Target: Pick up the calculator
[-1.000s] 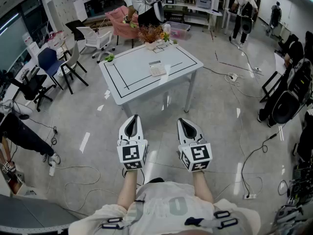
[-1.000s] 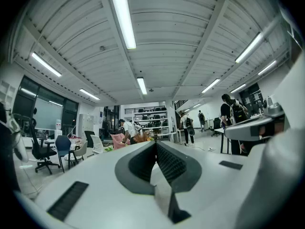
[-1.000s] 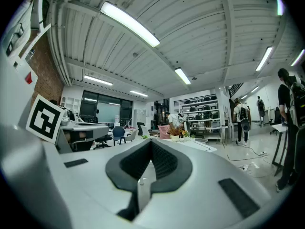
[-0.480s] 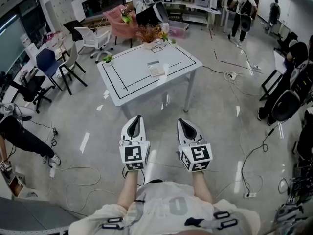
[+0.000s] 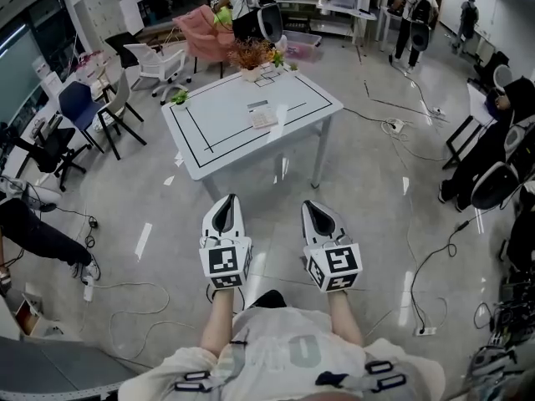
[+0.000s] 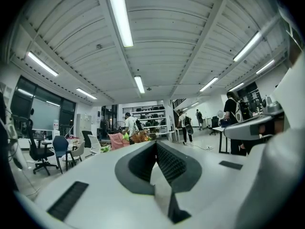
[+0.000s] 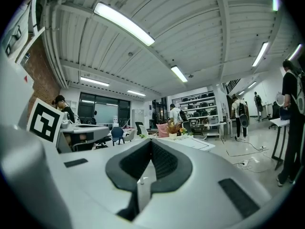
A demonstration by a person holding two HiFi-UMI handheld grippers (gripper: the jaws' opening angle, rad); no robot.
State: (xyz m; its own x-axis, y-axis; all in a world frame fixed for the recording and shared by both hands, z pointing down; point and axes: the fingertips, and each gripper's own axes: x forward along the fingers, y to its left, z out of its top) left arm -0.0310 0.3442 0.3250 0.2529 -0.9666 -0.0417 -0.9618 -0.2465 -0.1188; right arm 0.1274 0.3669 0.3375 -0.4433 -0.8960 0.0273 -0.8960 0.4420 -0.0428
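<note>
The calculator (image 5: 264, 118) is a small pale slab on the white table (image 5: 209, 153), which has black lines on its top and stands some way ahead of me. Just behind the calculator lies a small dark item (image 5: 257, 104). My left gripper (image 5: 224, 202) and right gripper (image 5: 317, 206) are held side by side over the floor, well short of the table, and point level toward it. Both are shut with nothing between the jaws, as also seen for the left gripper (image 6: 156, 143) and the right gripper (image 7: 151, 142). The table (image 7: 193, 142) shows far off in the right gripper view.
A pot of flowers (image 5: 251, 56) stands at the table's far edge. Chairs (image 5: 119, 109) crowd the left, and a pink armchair (image 5: 201, 28) sits behind the table. Cables (image 5: 422, 261) trail over the floor at right. People stand at the shelves (image 5: 414, 11).
Both grippers stay side by side and shut. The table has drifted slightly up and left in the head view. A person behind the table has shifted.
</note>
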